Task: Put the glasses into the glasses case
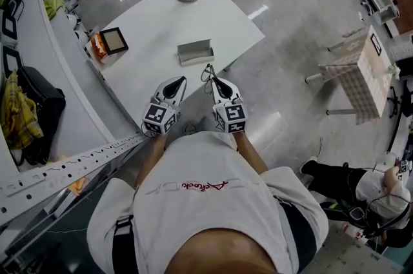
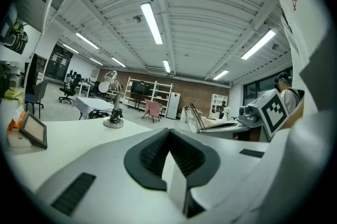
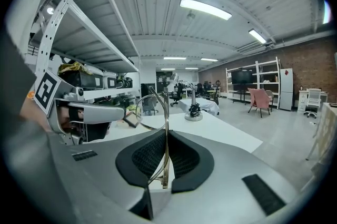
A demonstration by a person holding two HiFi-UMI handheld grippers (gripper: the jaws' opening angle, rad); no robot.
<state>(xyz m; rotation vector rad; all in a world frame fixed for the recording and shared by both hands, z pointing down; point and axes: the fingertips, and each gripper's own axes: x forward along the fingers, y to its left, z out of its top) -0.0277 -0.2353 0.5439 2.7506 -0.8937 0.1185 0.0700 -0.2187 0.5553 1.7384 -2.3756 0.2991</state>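
Glasses [image 3: 165, 178] sit pinched in my right gripper [image 1: 213, 80]. The gripper view shows one thin metal temple clamped between the ribbed pads, with the round lens rims standing up past the jaw tips. From the head view they stick out ahead of that gripper, over the near edge of the white table [image 1: 155, 34].

My left gripper [image 1: 180, 81] has its jaws pressed together with nothing between them.

I am holding both grippers side by side and close in front of my chest. My elbows are bent and my forearms are tucked in. The marker cubes face back toward me. Both tools point forward over the near table edge and tip slightly downward, the right one a little more. They are near each other but not touching, and each gripper view shows the other tool at its inner edge.

The grey glasses case [image 1: 195, 51] lies on the table just beyond the jaw tips, clear of both grippers and of the glasses. I cannot tell from here whether its lid is up.
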